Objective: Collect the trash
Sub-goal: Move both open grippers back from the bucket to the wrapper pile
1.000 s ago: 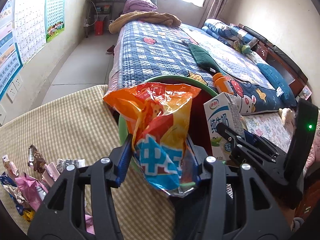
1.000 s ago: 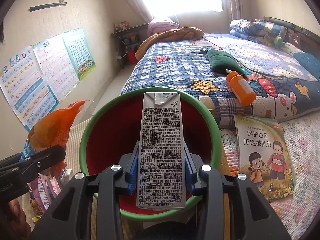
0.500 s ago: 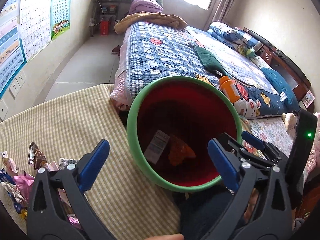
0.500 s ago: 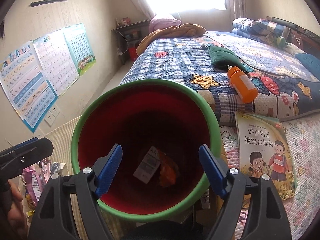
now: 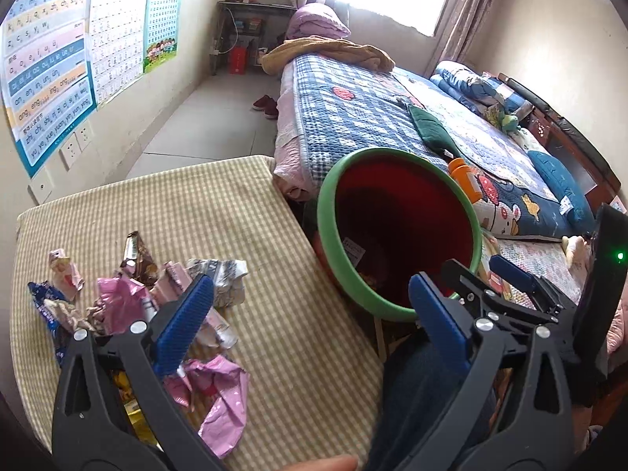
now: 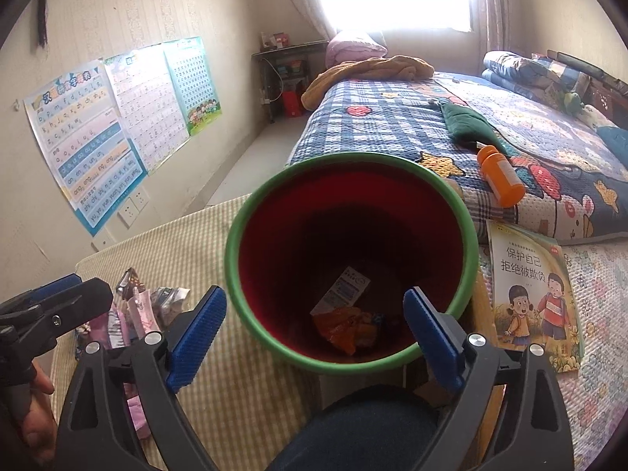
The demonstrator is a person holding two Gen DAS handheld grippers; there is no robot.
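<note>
A red bin with a green rim (image 5: 325, 212) (image 6: 231, 259) stands between the table and the bed. At its bottom lie a white milk carton (image 6: 345, 290) and an orange snack bag (image 6: 345, 329). My left gripper (image 5: 310, 314) is open and empty, spanning the table edge, with its left finger over a pile of crumpled wrappers (image 5: 129, 298) (image 6: 133, 310) on the checked cloth. My right gripper (image 6: 314, 314) hovers over the bin's near rim, its jaws still opening with nothing between them. The left gripper (image 6: 51, 302) shows at the far left of the right wrist view.
A yellow checked tablecloth (image 5: 176, 204) covers the table on the left. The bed (image 5: 353, 117) lies behind the bin with an orange bottle (image 6: 500, 178) on it. A picture book (image 6: 530, 290) lies right of the bin. A dark-trousered knee (image 6: 373, 428) sits below the grippers.
Both grippers opened; the snack bag and the milk carton dropped into the bin. The left gripper swung left over the table and the wrapper pile. The right gripper shifted slightly along the bin rim.
</note>
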